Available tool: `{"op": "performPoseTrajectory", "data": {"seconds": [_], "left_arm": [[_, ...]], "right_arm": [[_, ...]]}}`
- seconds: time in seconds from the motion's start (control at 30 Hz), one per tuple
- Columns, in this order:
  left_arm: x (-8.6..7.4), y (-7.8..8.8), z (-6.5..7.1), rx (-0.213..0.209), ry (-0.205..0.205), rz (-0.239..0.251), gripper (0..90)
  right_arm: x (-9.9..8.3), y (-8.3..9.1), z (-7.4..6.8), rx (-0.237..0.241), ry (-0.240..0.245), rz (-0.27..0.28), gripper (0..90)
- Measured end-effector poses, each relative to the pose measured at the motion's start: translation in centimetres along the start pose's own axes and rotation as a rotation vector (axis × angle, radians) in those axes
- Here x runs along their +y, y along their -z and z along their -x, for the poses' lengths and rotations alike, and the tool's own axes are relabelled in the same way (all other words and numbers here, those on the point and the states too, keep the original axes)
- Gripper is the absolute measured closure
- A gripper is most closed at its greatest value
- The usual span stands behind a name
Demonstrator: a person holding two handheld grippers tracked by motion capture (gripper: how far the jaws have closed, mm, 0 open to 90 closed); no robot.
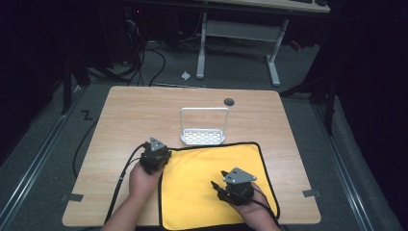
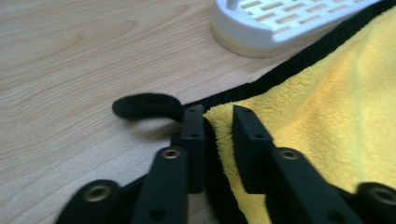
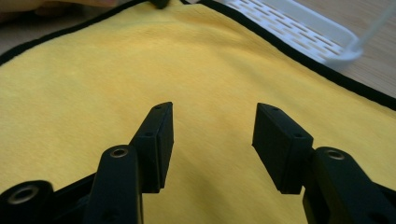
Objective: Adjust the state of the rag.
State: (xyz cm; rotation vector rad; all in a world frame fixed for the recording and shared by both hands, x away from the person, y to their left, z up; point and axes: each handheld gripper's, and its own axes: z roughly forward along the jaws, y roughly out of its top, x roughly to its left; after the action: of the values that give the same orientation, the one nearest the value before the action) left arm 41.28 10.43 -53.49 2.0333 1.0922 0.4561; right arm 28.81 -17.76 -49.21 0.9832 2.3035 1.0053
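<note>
Left gripper (image 2: 218, 122) pinched the yellow microfibre cloth's (image 2: 327, 121) black-edged corner; right gripper (image 3: 212, 122) hung apart above it.
Shallow bite: fabric might slip free, or drag the white slotted plastic rack (image 2: 280, 21) just ahead.

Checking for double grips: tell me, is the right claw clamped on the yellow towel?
No: the right claw hovers with jaws wide apart over the yellow towel, pinching none of it.

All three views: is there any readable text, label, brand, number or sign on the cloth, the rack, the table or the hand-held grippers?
None: no readable text.
Yellow cloth: plain, black edging, no tag legible.
White rack: slotted base, no marking.
Table: bare wood grain.
Left hand-held gripper and right hand-held gripper: black jaws, screws, no print.
Dark zigzag mark on the floor: a shape, not lettering.
</note>
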Motion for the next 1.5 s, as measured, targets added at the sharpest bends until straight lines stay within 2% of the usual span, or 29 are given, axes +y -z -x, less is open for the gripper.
{"op": "performPoseTrajectory", "data": {"seconds": [0.07,0.17,0.23,0.33,0.47,0.53,0.83,0.93,1.03,1.33,1.5], "left_arm": [[0.0,0.0,-0.3,-0.025,0.02,0.002,82.0],[-0.2,0.1,-1.5,-0.11,0.112,0.004,83.0],[-0.3,0.2,-2.0,-0.156,0.147,0.015,83.1],[-0.4,0.4,-2.0,-0.153,0.146,0.035,83.1],[-0.8,0.9,-2.5,-0.159,0.201,0.094,82.9],[-0.9,1.0,-2.6,-0.164,0.213,0.11,82.8],[-0.9,0.9,-2.7,-0.157,0.226,0.11,82.8],[-0.8,0.9,-2.8,-0.158,0.23,0.107,82.5],[-0.9,0.9,-2.8,-0.159,0.233,0.105,82.4],[-0.9,0.9,-2.8,-0.162,0.236,0.1,82.4],[-0.9,0.9,-2.7,-0.173,0.234,0.099,82.3]], "right_arm": [[0.5,-0.6,-1.0,0.017,0.014,-0.006,47.8],[1.1,-1.7,-2.5,0.047,0.037,-0.016,47.3],[1.5,-2.4,-3.4,0.068,0.042,-0.028,47.0],[2.3,-3.6,-5.1,0.119,0.058,-0.042,45.4],[3.0,-4.9,-7.2,0.183,0.061,-0.051,43.7],[3.3,-5.5,-8.2,0.203,0.073,-0.056,43.4],[4.1,-7.2,-12.2,0.299,0.13,-0.084,43.1],[4.0,-7.8,-13.0,0.31,0.153,-0.093,43.4],[3.9,-8.0,-13.3,0.296,0.17,-0.096,46.1],[3.7,-7.6,-12.7,0.248,0.201,-0.086,78.6],[3.8,-7.3,-12.5,0.241,0.21,-0.068,82.2]]}}
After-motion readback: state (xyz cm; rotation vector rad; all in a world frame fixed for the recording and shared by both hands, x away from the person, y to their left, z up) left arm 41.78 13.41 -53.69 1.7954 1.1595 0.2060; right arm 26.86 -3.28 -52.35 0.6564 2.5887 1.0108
